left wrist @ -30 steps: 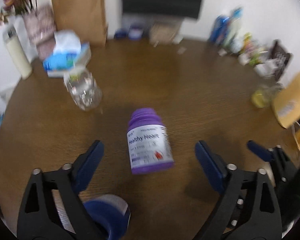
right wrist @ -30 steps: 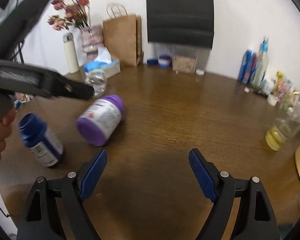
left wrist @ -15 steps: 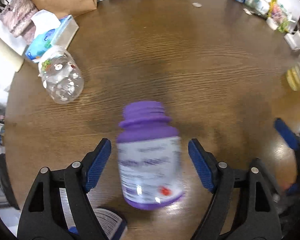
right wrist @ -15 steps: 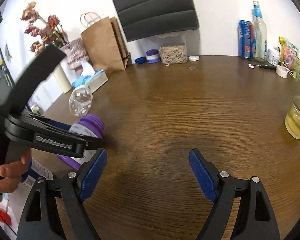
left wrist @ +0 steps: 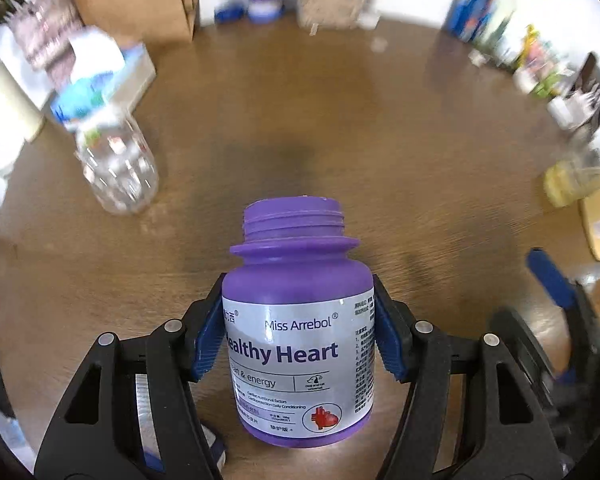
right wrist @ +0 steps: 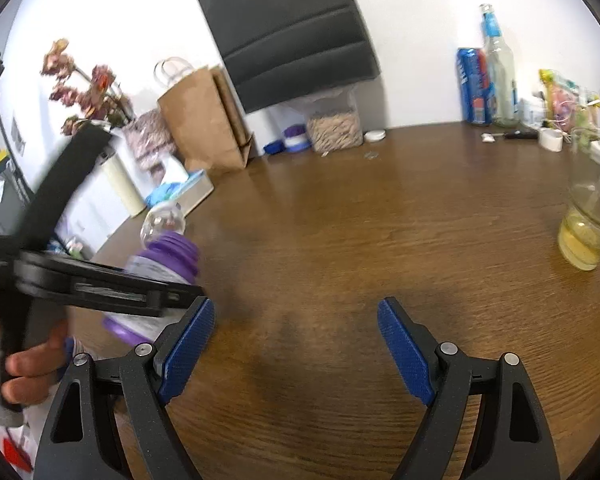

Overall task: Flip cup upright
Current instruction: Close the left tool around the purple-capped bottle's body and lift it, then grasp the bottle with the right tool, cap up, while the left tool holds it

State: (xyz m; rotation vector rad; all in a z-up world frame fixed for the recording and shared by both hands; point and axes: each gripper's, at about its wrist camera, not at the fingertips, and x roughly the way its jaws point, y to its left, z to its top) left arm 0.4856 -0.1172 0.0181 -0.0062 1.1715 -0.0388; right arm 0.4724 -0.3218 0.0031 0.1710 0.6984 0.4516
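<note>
Left wrist view: I have the purple bottle (left wrist: 298, 344) pinched in the left gripper (left wrist: 298, 340), capless neck pointing away from the camera.

Largest first: my wooden table (left wrist: 340, 128) fills both views. On it, left of the bottle and apart from it, a clear plastic bottle (left wrist: 118, 168) lies on its side. Both blue pads (left wrist: 208, 340) of the left gripper press the purple bottle's labelled sides. From the right wrist view, the bottle (right wrist: 160, 276) sits tilted in that gripper, base low; I cannot tell whether it touches the table. The right gripper (right wrist: 296, 354) hangs over bare wood, jaws spread wide, nothing between them.
</note>
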